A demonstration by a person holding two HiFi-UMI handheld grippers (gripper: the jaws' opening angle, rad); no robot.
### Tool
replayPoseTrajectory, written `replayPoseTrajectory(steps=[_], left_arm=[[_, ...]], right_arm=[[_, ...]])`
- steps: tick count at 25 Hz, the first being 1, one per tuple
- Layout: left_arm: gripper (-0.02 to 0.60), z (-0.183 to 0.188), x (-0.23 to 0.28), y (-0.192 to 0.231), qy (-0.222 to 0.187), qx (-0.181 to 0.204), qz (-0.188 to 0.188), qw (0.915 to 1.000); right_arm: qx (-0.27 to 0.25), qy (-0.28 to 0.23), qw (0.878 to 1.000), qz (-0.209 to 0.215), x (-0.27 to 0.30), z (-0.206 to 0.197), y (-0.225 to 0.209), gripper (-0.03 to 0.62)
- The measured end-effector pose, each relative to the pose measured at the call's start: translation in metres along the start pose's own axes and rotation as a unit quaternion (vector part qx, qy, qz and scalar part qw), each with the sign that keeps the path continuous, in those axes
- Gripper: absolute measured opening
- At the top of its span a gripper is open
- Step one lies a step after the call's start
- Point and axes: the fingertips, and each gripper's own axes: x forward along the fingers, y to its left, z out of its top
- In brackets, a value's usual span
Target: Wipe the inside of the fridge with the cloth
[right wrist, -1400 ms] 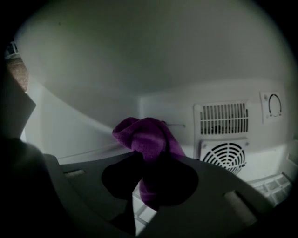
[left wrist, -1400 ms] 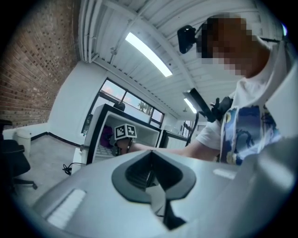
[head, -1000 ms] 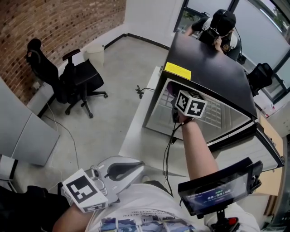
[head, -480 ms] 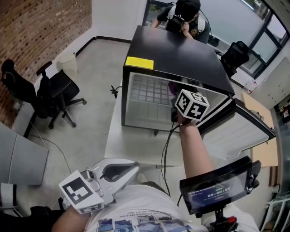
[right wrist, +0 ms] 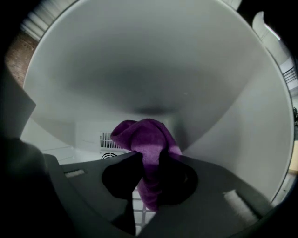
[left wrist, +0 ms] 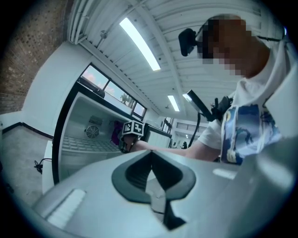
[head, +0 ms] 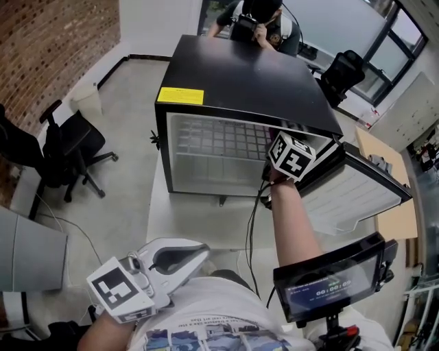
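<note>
A black mini fridge (head: 254, 79) stands open on a white table (head: 199, 223), its door (head: 350, 188) swung out to the right. My right arm reaches into the upper right of the cavity, and the gripper's marker cube (head: 291, 156) shows at the opening. The right gripper (right wrist: 149, 160) is shut on a purple cloth (right wrist: 146, 139), bunched up just under the white fridge ceiling (right wrist: 149, 69) near the right wall. The left gripper view also catches the cloth (left wrist: 115, 133). My left gripper (head: 204, 251) hangs low by my body, shut and empty.
A wire shelf (head: 219, 140) crosses the fridge, with a fan vent (right wrist: 108, 140) on the back wall. A person (head: 254, 15) stands behind the fridge. A black office chair (head: 65, 147) and a bin (head: 86, 99) are on the floor at left. A screen (head: 329, 277) is at my chest.
The head view has swung so the fridge now faces me squarely. My right gripper stays in the upper right of the cavity with the cloth. The left gripper has barely moved.
</note>
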Motion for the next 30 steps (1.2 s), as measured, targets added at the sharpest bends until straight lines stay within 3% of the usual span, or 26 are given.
replayPoseTrajectory(steps=[5,22,30], left_arm=[[0.008,0.001,0.0,0.001,0.007,-0.003,-0.009,0.9999],[0.008,-0.006,-0.016,-0.024,0.019,-0.004,-0.066,0.9977],[0.008,-0.009,-0.021,-0.027,0.023,-0.011,-0.07,0.9972]], right_arm=[[0.003,-0.007,0.999,-0.039,-0.015,0.004,-0.013,0.078],[0.007,-0.012,0.996,-0.083,-0.096,-0.008,-0.036,0.078],[-0.029,-0.005,0.998,-0.061,-0.1,-0.006,-0.019,0.078]])
